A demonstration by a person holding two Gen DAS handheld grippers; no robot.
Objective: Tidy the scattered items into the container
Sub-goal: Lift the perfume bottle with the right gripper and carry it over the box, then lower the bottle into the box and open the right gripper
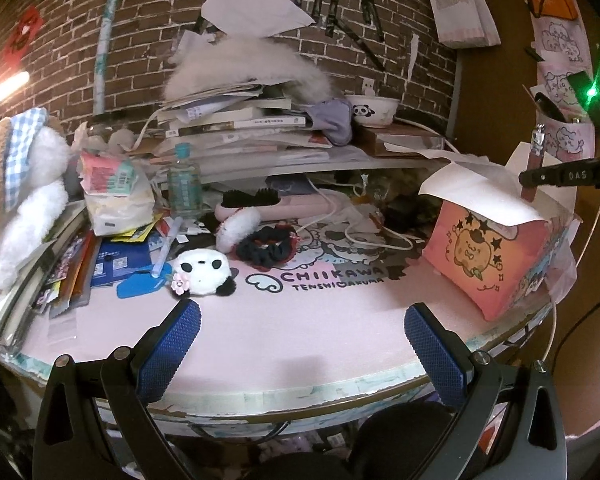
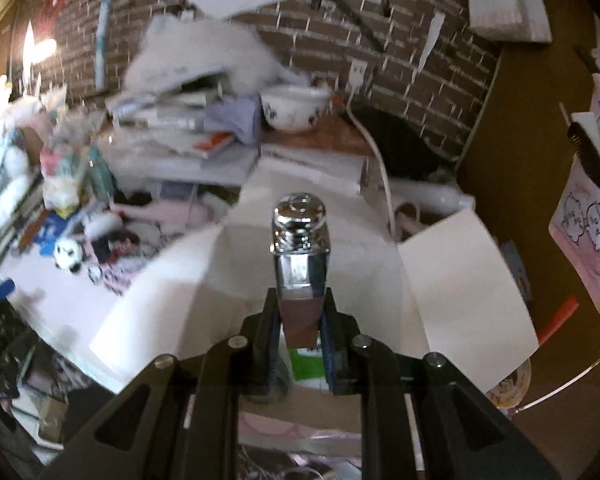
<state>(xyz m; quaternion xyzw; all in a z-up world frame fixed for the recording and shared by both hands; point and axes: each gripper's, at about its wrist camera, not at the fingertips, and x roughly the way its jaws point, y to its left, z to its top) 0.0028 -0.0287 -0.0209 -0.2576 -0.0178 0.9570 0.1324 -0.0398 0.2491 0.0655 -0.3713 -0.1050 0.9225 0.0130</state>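
The container is a pink cartoon-printed box at the right of the desk, its white flaps folded open. My right gripper is shut on a small cosmetic bottle with a shiny silver cap and a reddish body, held upright above the open box. In the left wrist view the same bottle stands above the box's far side. My left gripper hangs open and empty over the pink desk mat. Ahead of it lie a panda plush, a dark scrunchie and a white fluffy band.
Stacked books and papers and a panda bowl fill the shelf by the brick wall. A clear bottle, a snack bag, a pink hairbrush and white cables crowd the back. A large plush sits left.
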